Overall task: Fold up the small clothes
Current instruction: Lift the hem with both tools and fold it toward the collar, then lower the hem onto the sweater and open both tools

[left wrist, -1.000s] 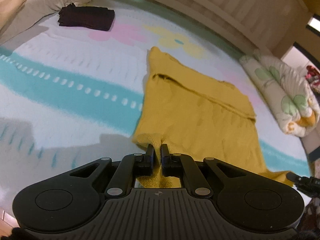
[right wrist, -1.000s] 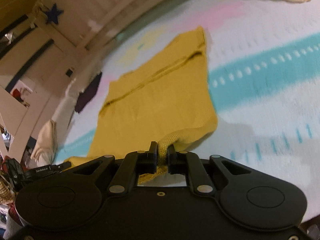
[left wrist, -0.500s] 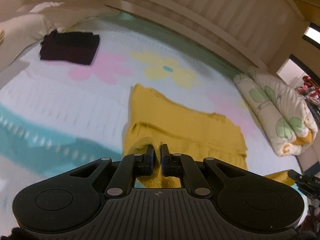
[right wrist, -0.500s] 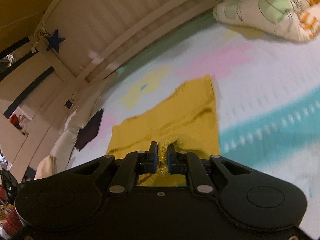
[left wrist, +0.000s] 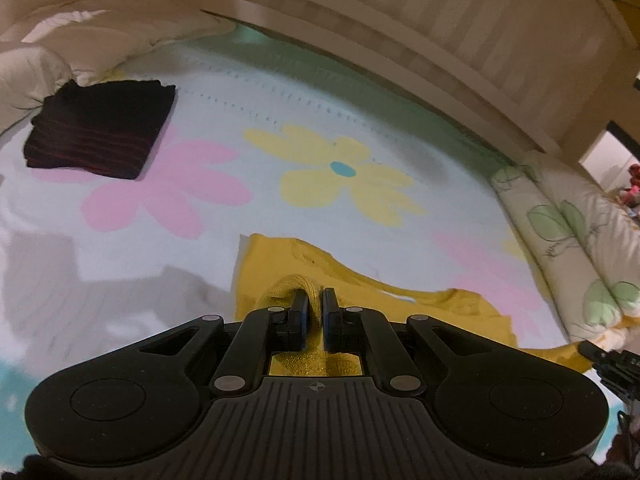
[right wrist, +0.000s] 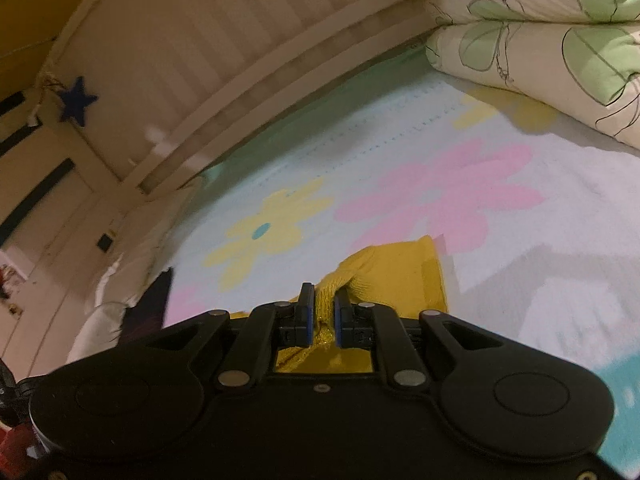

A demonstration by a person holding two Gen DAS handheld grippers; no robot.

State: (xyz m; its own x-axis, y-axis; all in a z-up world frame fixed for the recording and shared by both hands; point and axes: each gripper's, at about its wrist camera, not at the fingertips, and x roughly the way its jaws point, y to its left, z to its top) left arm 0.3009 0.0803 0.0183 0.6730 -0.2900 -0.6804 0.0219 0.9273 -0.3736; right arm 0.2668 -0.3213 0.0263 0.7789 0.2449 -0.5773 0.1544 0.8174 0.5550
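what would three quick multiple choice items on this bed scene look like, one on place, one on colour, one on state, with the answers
1. Where does the dark folded garment lie?
A. on the floral quilt
B. on the bedspread by the white pillow
C. on top of the yellow garment

2. What colour is the garment in the grippers?
A. mustard yellow
B. pink
C. teal

3. What is the state of the left gripper and right gripper?
A. both open over the bed
B. one open, one shut
C. each shut on yellow knit

Answers:
1 B, it sits on the bedspread beside the white pillow, apart from the floral quilt.
2 A, the yellow garment is mustard in both views.
3 C, yellow knit is pinched between each pair of fingers.
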